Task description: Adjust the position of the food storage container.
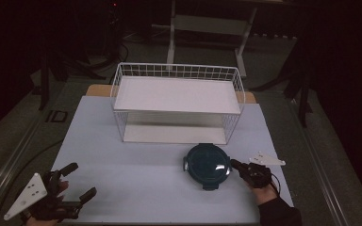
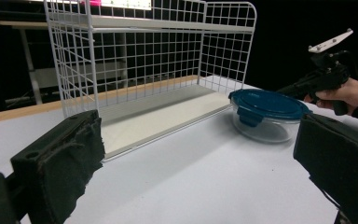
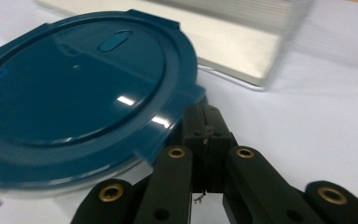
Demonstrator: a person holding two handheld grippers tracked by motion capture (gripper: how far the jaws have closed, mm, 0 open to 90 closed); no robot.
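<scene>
From the high view, a round glass container with a dark teal snap-lock lid sits on the pale table, just in front of the white wire rack and right of centre. It stands upright, lid facing up; being round it has no long axis, though clip tabs jut from the rim at about 6 and 9 o'clock. The right gripper lies at the container's 3 o'clock with its jaws pressed together, their tip right at the rim. The left gripper rests well apart, off at the container's 8 o'clock, jaws spread with nothing between them.

In the left gripper view, the container shows its clear bowl under the teal lid, with the right gripper at its far edge — a hand behind it.

In the right gripper view, the glossy lid carries a small oval boss, and the right gripper has its closed jaws just at the lid's rim — whether touching, I cannot tell.
</scene>
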